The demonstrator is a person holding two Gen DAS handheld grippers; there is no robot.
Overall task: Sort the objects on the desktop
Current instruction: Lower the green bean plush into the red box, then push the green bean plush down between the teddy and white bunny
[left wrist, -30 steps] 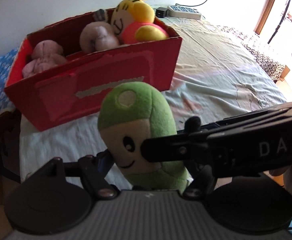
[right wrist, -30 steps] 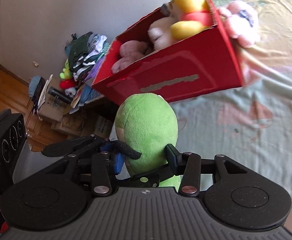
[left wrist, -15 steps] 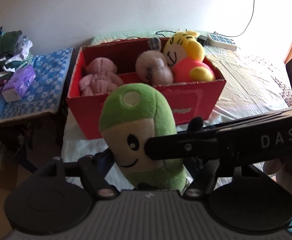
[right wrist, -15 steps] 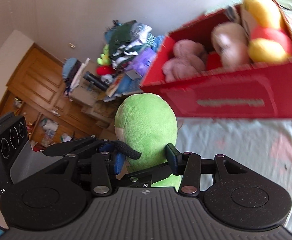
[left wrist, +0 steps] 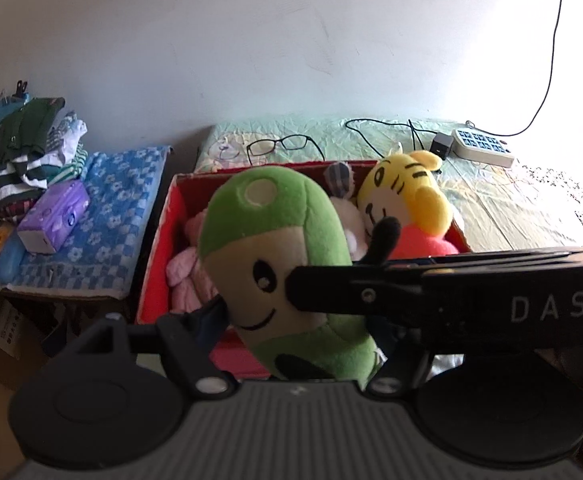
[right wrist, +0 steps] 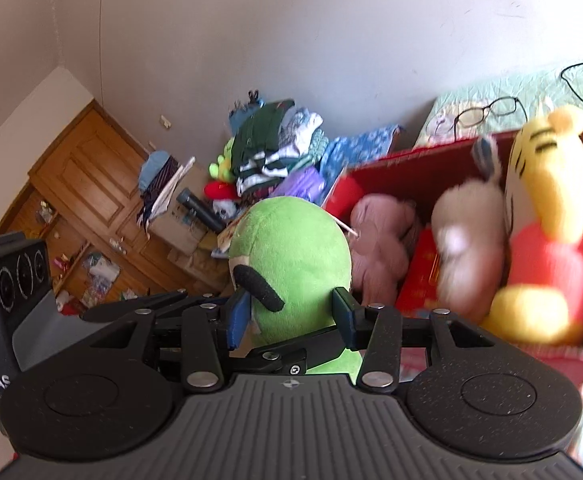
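A green plush toy (left wrist: pixel 283 260) with a beige face hangs upright between both grippers, in front of and above the near wall of the red box (left wrist: pixel 157 240). My left gripper (left wrist: pixel 299 332) is shut on its lower body. The right gripper's finger (left wrist: pixel 331 288) crosses its face from the right. In the right wrist view the right gripper (right wrist: pixel 291 316) presses its blue pads on both sides of the green plush toy (right wrist: pixel 291 252). The red box (right wrist: pixel 411 156) holds a yellow tiger plush (right wrist: pixel 547 200), a beige plush (right wrist: pixel 467 240) and a pink plush (right wrist: pixel 375 240).
Black glasses (left wrist: pixel 283 144), cables and a white power strip (left wrist: pixel 483 148) lie on the pale green sheet behind the box. Left of it are a blue checked cloth (left wrist: pixel 103 220), a purple tissue pack (left wrist: pixel 53 216) and piled clothes (left wrist: pixel 23 156). A wooden cabinet (right wrist: pixel 71 200) stands further left.
Both grippers have risen with the green plush and moved toward the red box. I now look down into the box, with the plush over its near wall.
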